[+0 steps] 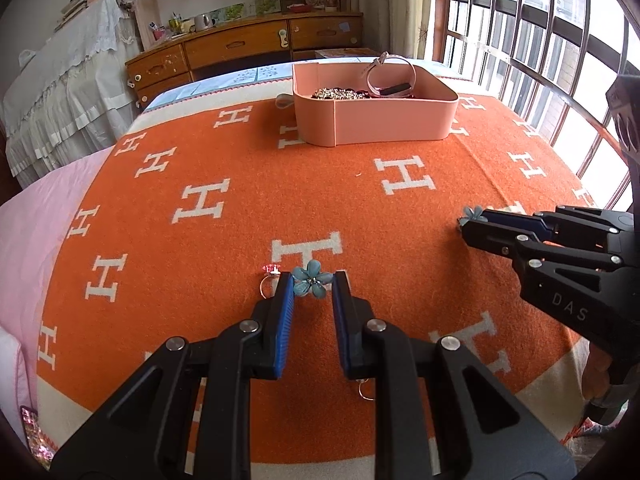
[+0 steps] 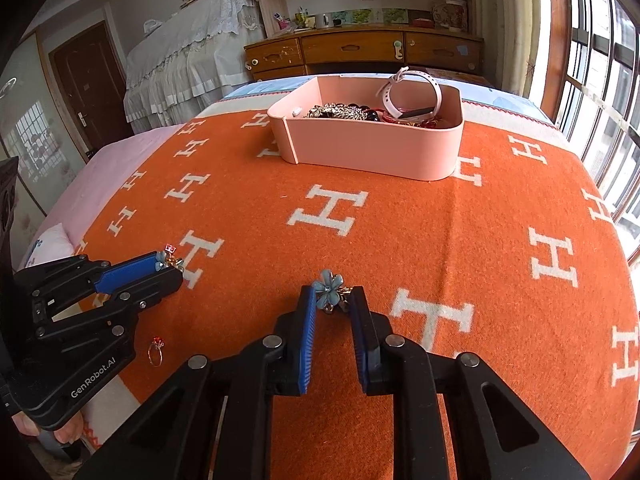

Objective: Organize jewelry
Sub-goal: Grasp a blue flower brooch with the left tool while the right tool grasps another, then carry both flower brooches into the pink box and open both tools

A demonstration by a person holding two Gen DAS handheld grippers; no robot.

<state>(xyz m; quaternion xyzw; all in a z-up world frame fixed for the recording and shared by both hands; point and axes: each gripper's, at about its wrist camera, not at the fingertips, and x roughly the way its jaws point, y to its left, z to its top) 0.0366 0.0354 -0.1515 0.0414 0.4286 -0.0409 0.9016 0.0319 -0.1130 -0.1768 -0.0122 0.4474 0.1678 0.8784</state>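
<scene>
Between each gripper's [image 1: 312,282] [image 2: 334,296] closed pads, a blue flower clip [image 1: 311,283] [image 2: 327,288] faces up.

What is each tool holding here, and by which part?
Left tool: a blue flower earring, pinched across its petals. Right tool: the matching blue flower earring, gripped at the flower and its gold clasp.

The lower part of the blue flower earring [image 1: 311,283] is hidden between the left gripper [image 1: 311,292] pads, so its hook does not show. The small ring [image 1: 365,391] is half covered by the right finger. The pink box [image 2: 372,152] wall hides most of the jewelry inside. At the bottom left corner, a patterned object [image 1: 34,434] is cut by the edge.
</scene>
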